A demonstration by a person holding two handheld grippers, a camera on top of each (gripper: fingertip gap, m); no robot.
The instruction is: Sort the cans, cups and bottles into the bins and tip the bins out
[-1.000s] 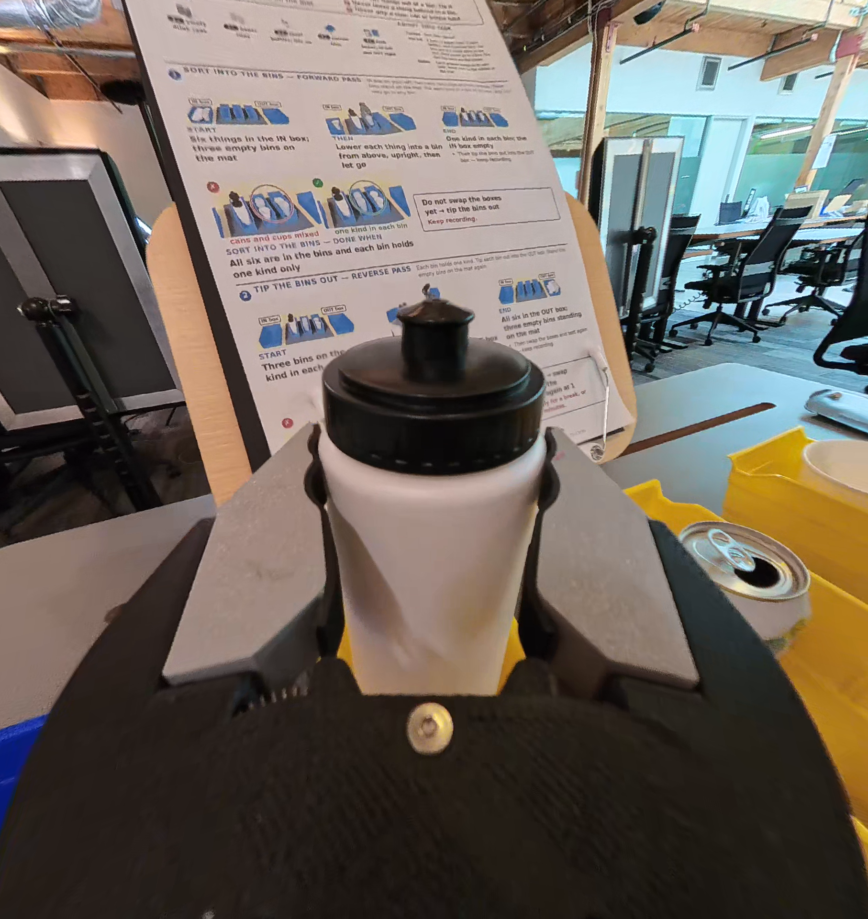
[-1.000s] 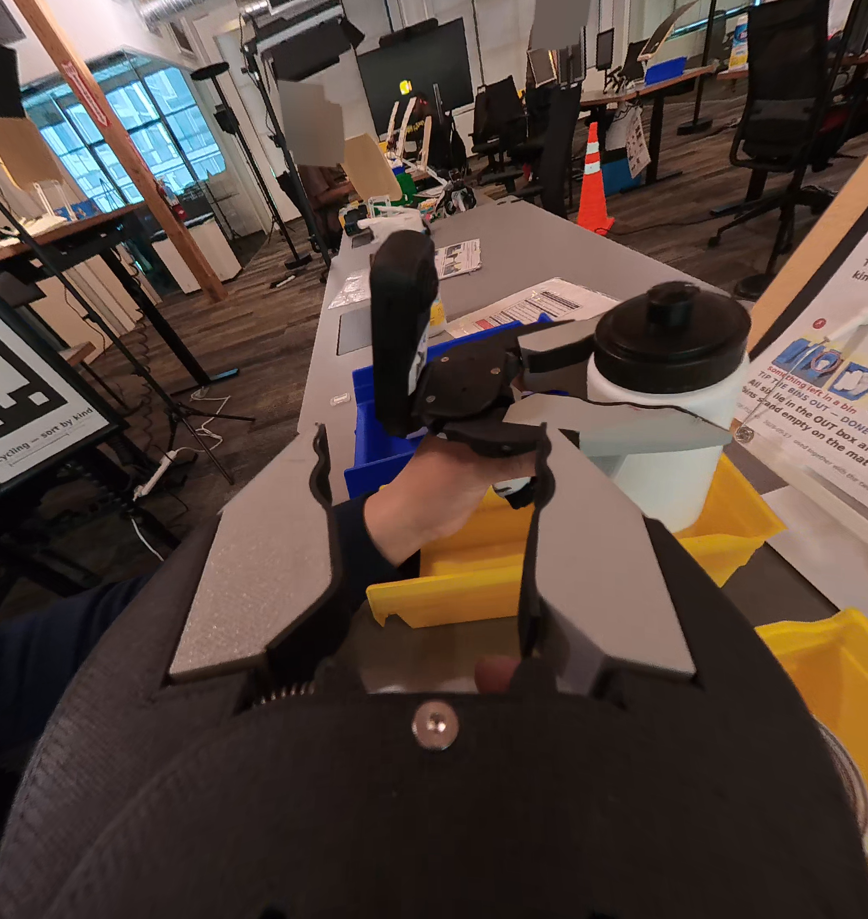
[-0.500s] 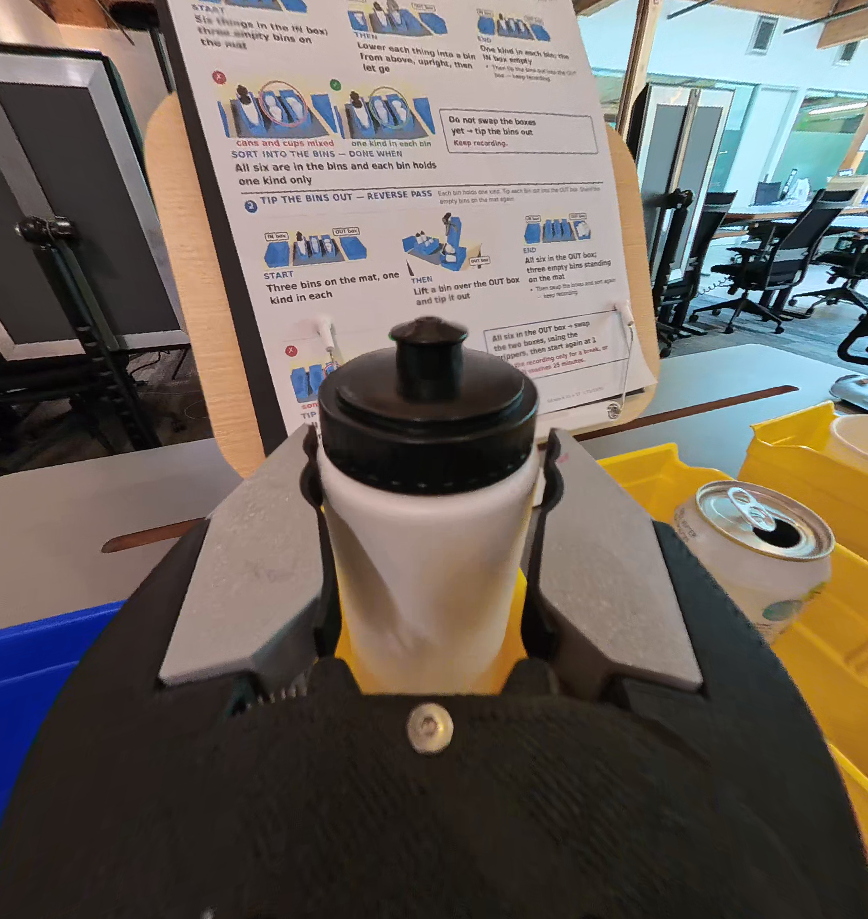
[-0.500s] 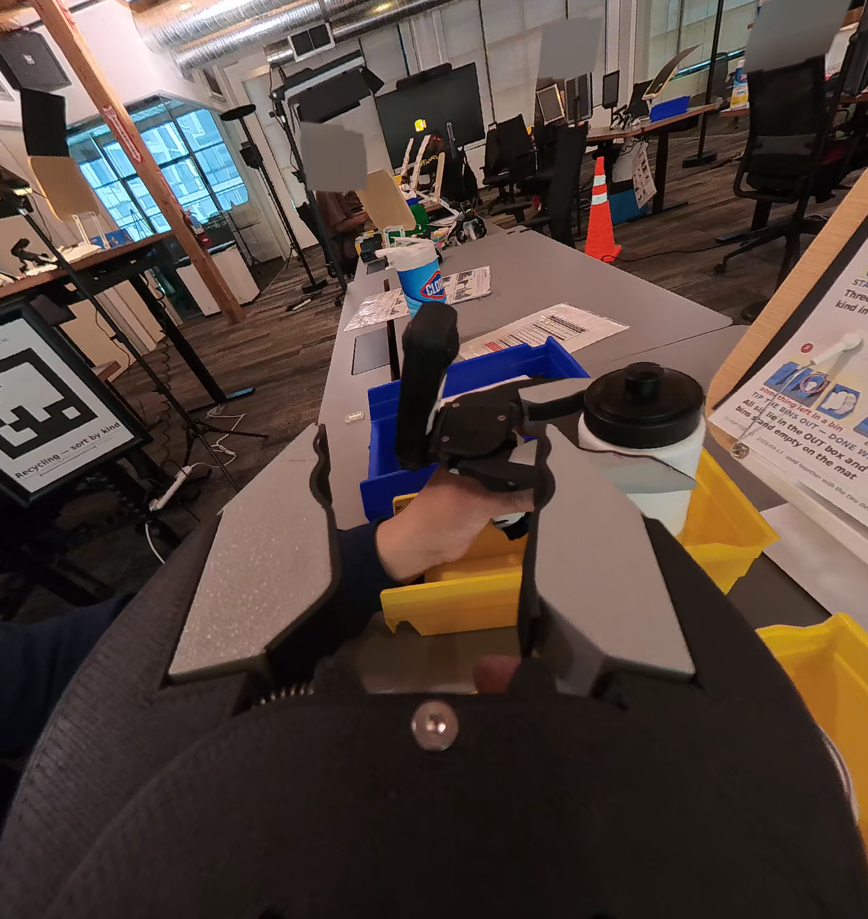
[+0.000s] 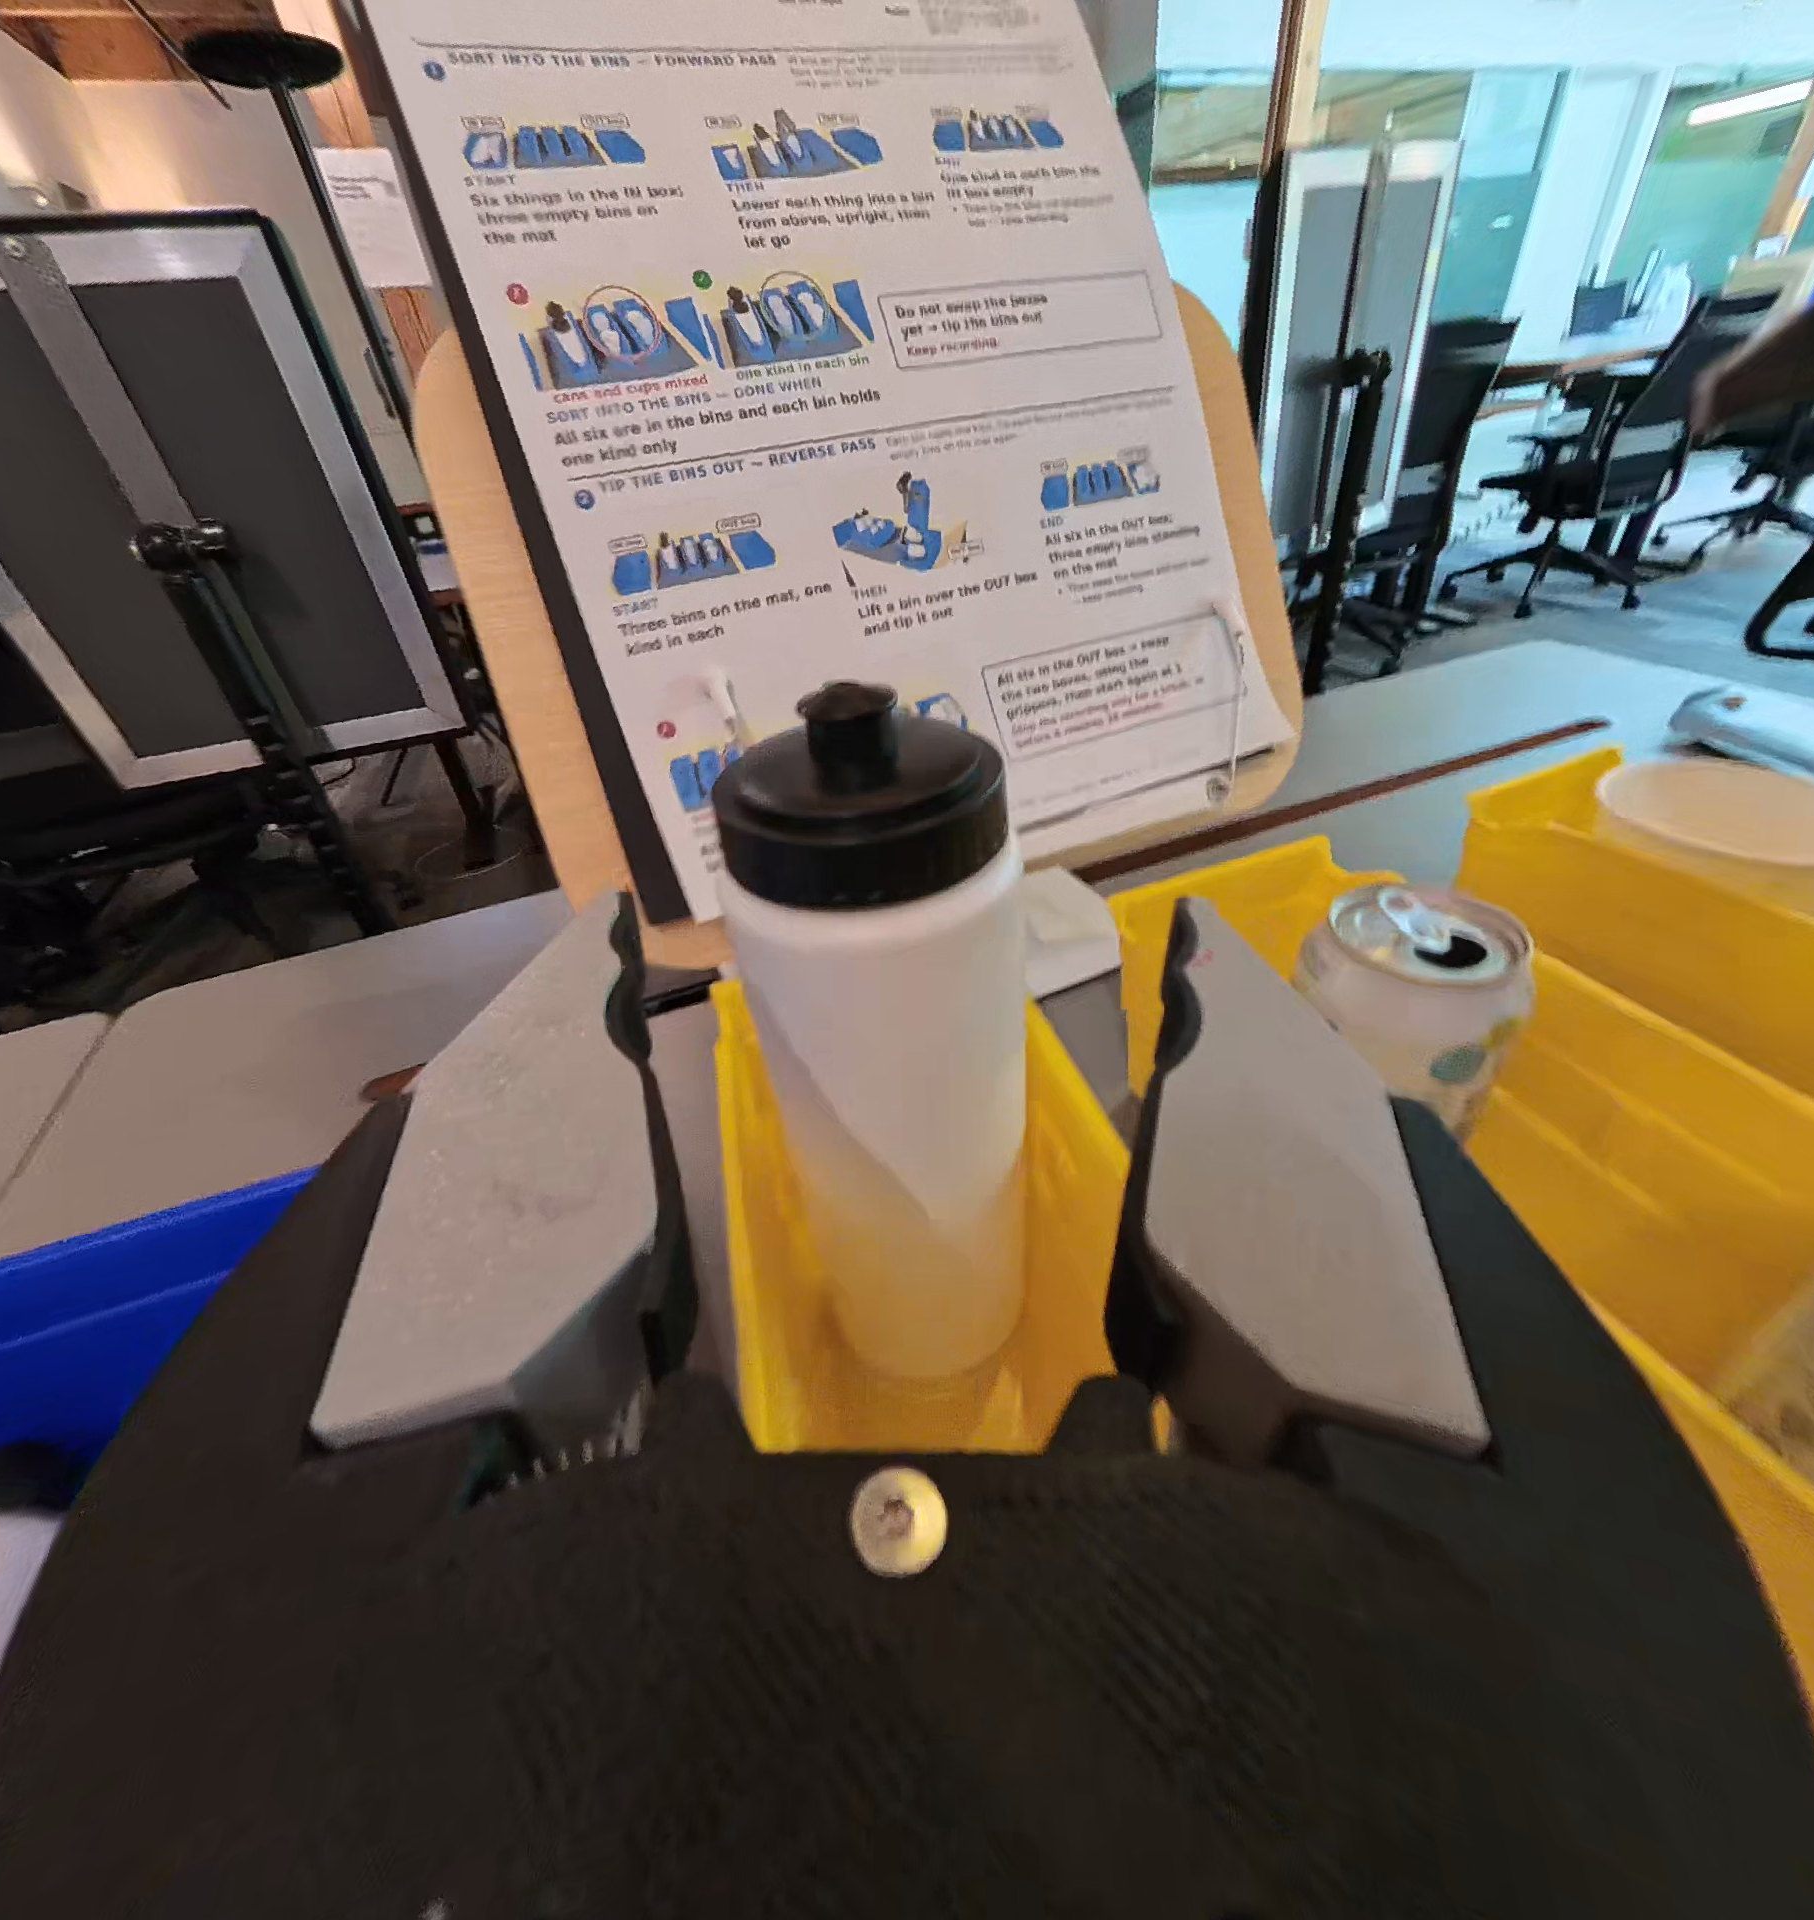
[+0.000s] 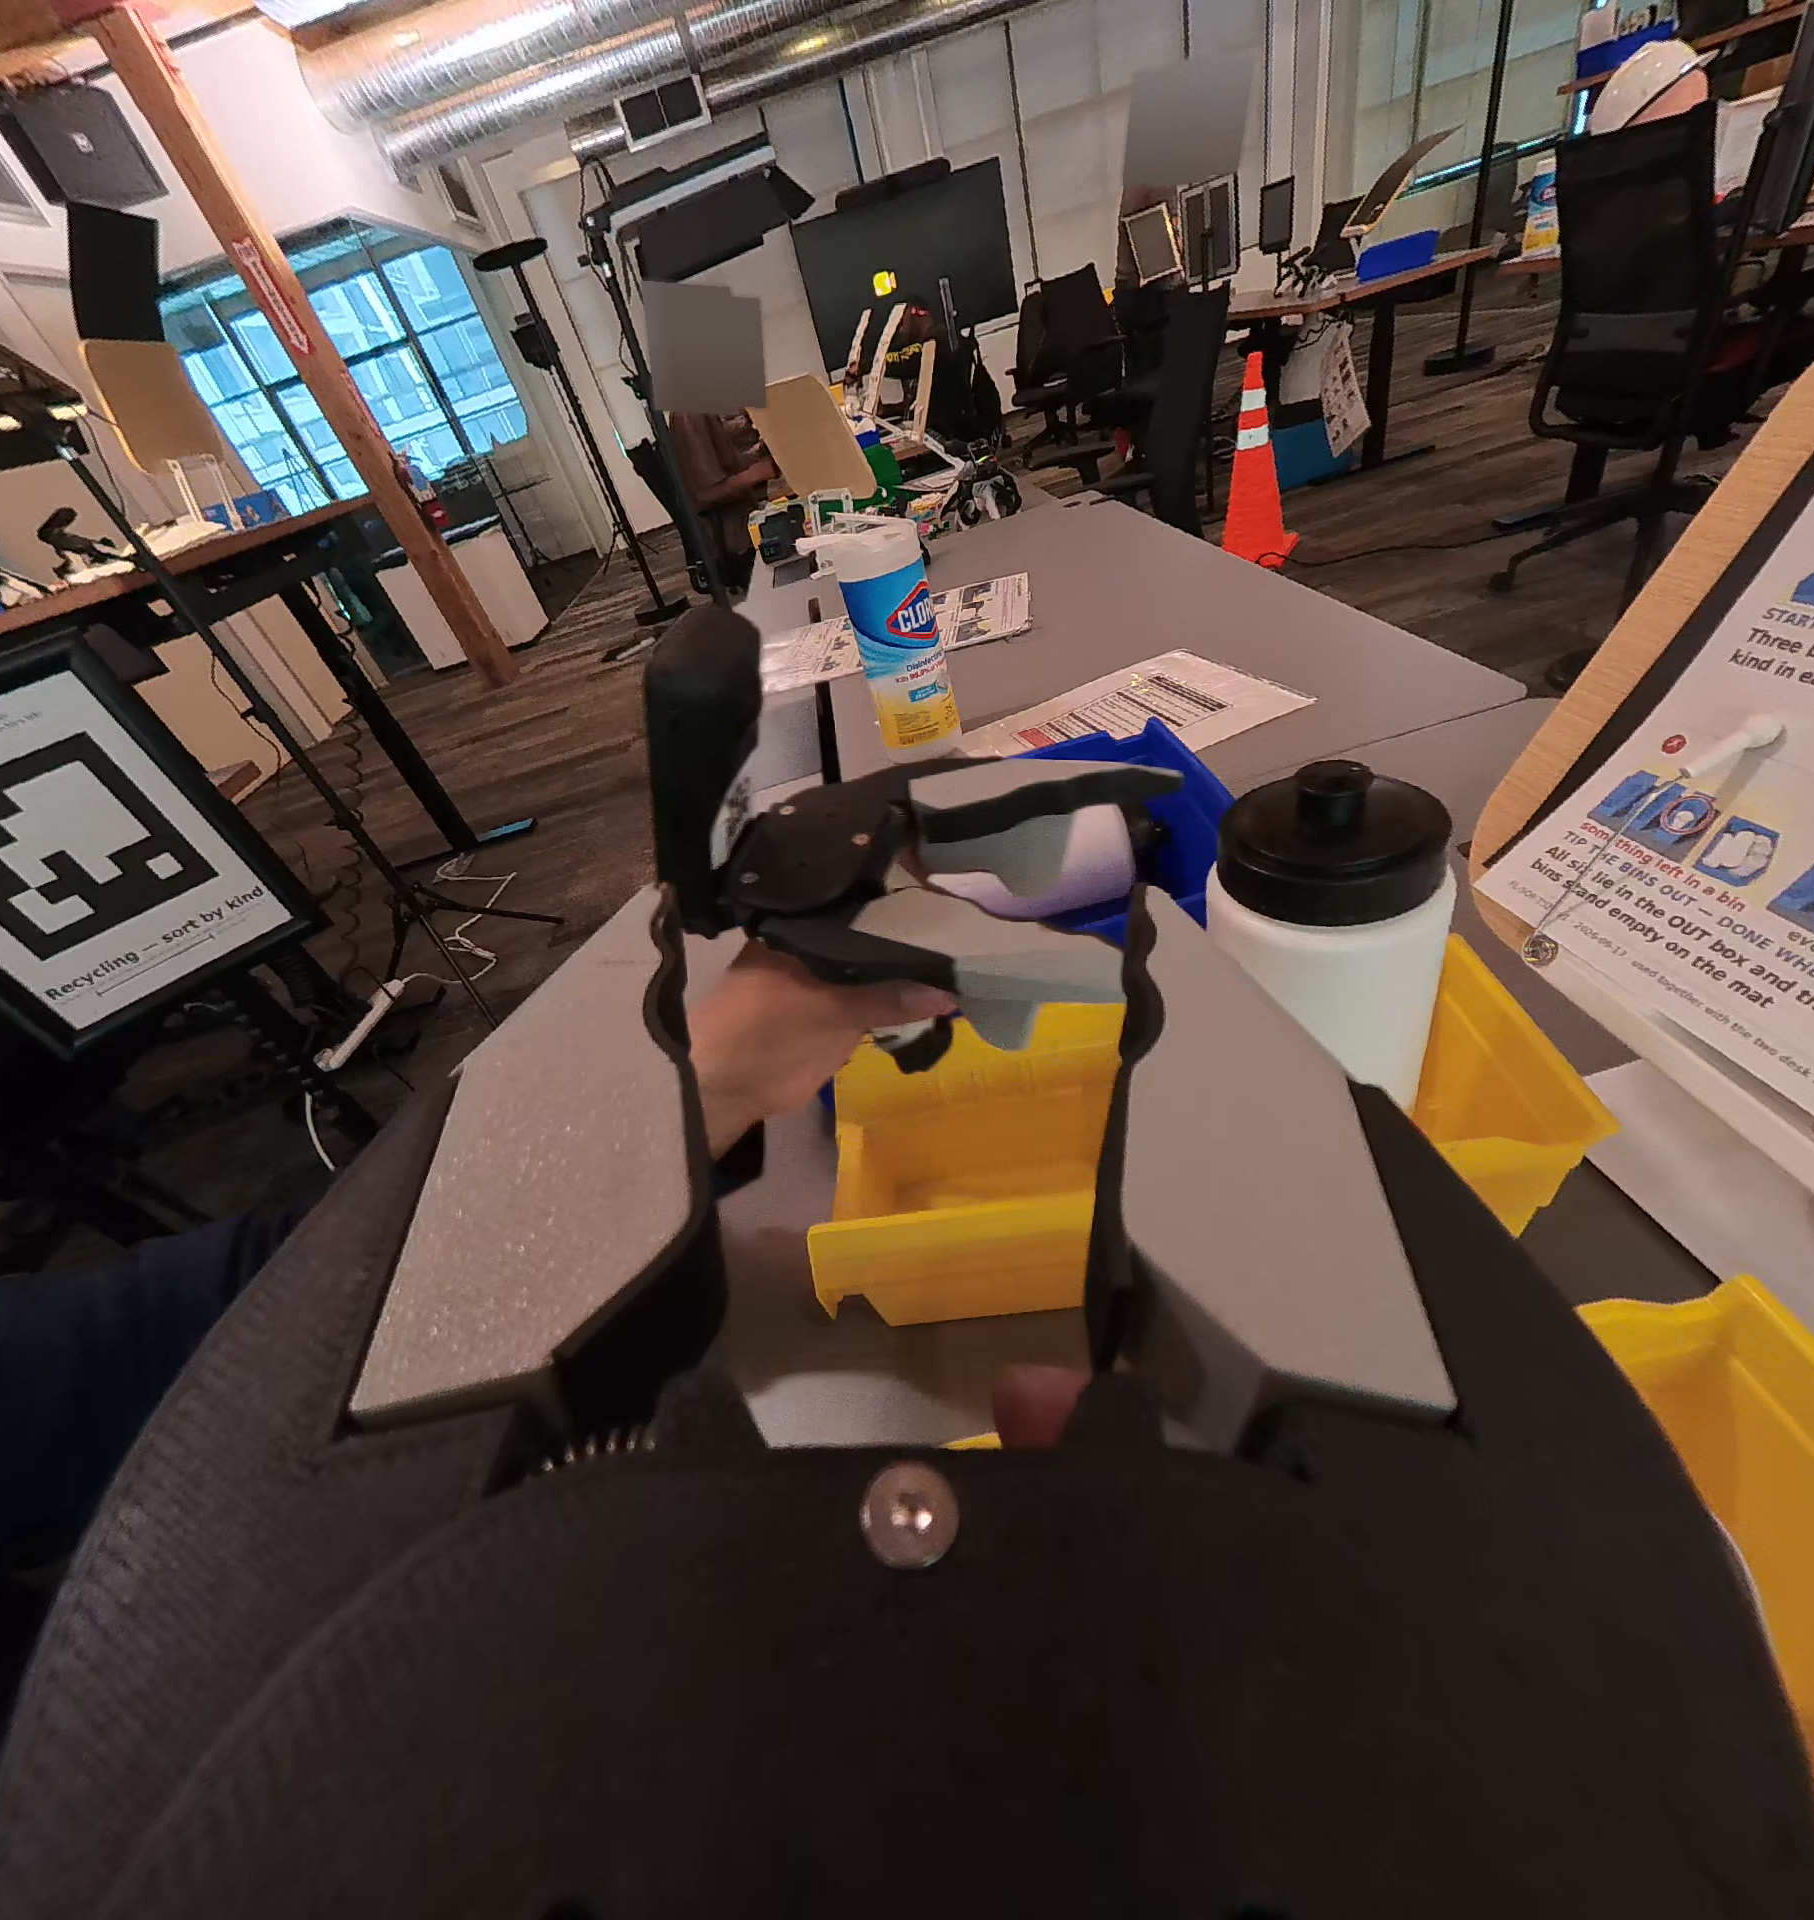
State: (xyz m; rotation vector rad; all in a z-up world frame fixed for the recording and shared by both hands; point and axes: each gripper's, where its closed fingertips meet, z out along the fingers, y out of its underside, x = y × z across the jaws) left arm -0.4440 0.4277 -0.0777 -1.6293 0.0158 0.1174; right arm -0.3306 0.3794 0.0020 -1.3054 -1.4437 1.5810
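Bottle [image 5: 872, 1049] stands upright in a yellow bin [image 5: 1064, 1132] between the spread fingers of the left tool [image 5: 898, 935]; the right tool [image 6: 908, 966] gapes empty. Can [image 5: 1417, 997] and cup [image 5: 1734, 821] sit binned to the right; tipping out remains.

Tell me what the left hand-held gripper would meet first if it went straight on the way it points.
Most likely the white bottle. It stands upright in the yellow bin, centred in the gap of the open left hand-held gripper. The right wrist view shows the fingertips short of it, so depth is uncertain.
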